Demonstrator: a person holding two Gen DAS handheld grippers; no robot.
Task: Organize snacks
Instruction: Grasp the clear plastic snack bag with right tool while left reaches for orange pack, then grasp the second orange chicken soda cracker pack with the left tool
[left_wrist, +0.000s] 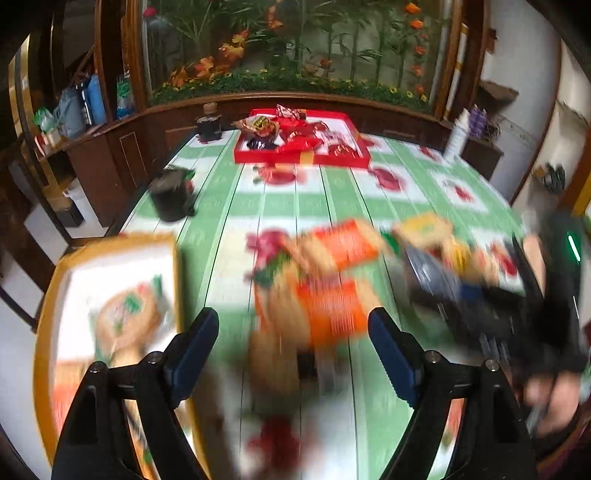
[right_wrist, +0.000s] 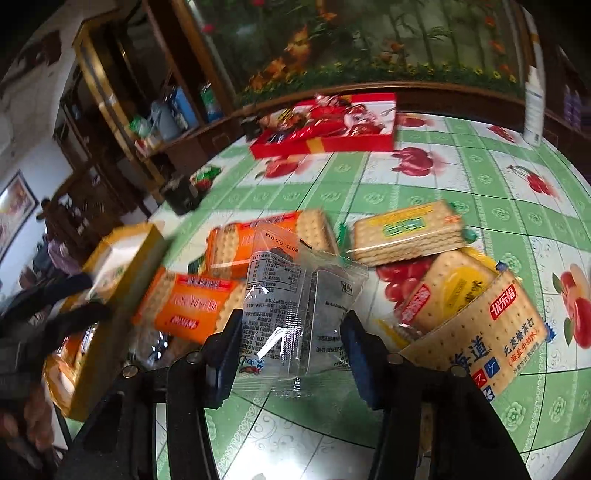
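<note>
1. Right gripper: my jaws pinch a clear packet by its lower part, one pad on each side, so that it hangs free of the bench. I judge it is lifted for carrying to a box.
2. Left gripper: jaws spread wide with nothing between them, poised above the loose pile. That view is heavily blurred, so I cannot tell finer contact.
3. Orange cracker packs: two of them, lying flat near the middle of the bench, just beyond the held packet and unsorted.
4. Green-label cracker pack: flat, to the right of the orange ones, resting partly on the yellow pack.
5. Yellow-rimmed box: at the left edge of the bench, already holding cracker packs; probably the destination for this sort.
6. Red box: at the far end, filled with red-wrapped sweets, well apart from the pile.
</note>
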